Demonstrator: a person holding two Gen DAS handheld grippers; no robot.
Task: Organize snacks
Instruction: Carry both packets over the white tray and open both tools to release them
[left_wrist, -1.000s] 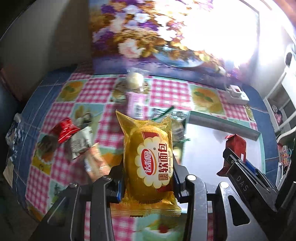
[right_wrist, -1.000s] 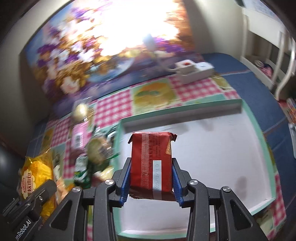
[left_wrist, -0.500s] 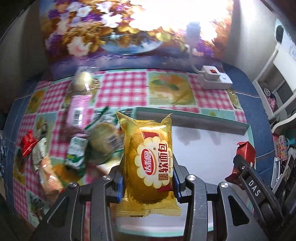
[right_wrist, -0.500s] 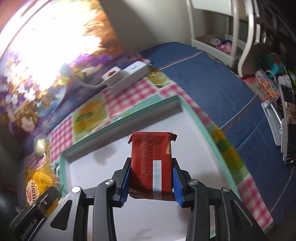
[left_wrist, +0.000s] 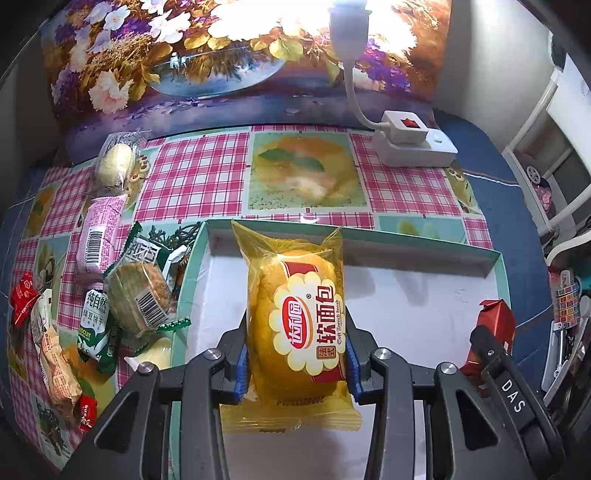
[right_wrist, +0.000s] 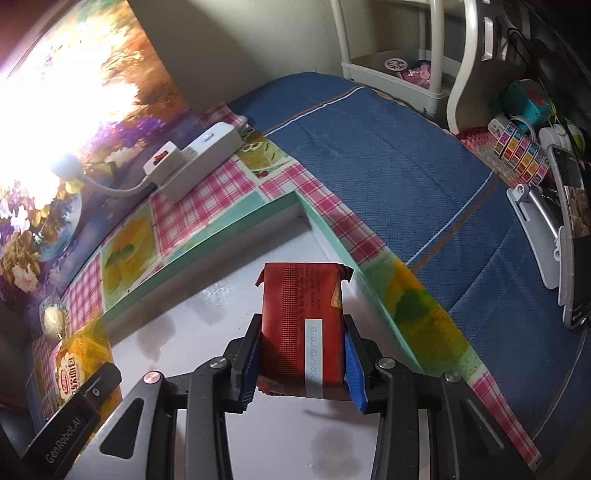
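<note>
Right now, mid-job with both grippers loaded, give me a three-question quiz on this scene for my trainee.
1. True or false: the left gripper is shut on the yellow bread packet.
2. Multiple choice: the right gripper holds A) a pink packet, B) a red packet, C) nothing.
3. Fill in: the loose snacks, such as the green biscuit packet, lie on the checked cloth to the ____ of the white tray in the left wrist view.

Key: 1 true; 2 B; 3 left.
</note>
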